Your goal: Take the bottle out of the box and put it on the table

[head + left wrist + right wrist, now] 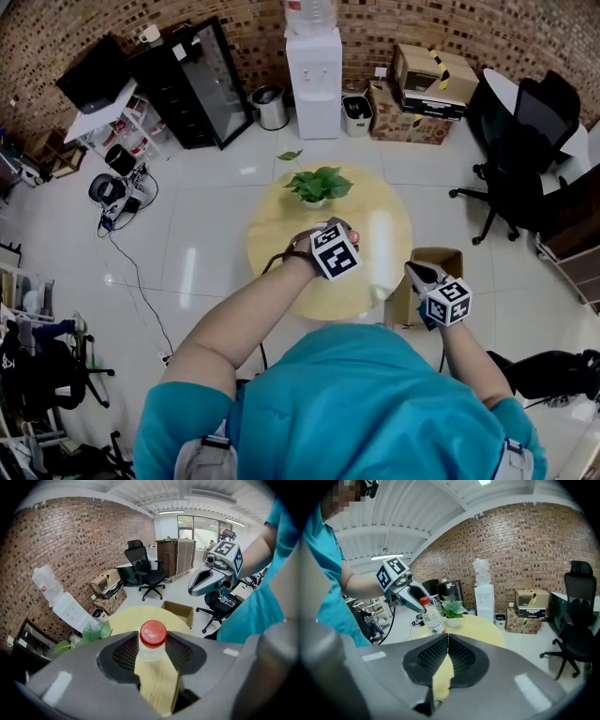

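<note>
Bottle [153, 635], clear with red cap, pinched in left tool [152, 651]; right tool [448, 638] pressed together

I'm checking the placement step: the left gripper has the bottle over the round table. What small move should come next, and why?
Probably lower the left gripper straight down until the bottle stands on the table: its jaws are clamped just under the bottle's cap, over bare tabletop, apart from the plant.

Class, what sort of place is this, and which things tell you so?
Probably an office: a black swivel chair, a water dispenser and cardboard boxes along a brick wall.
</note>
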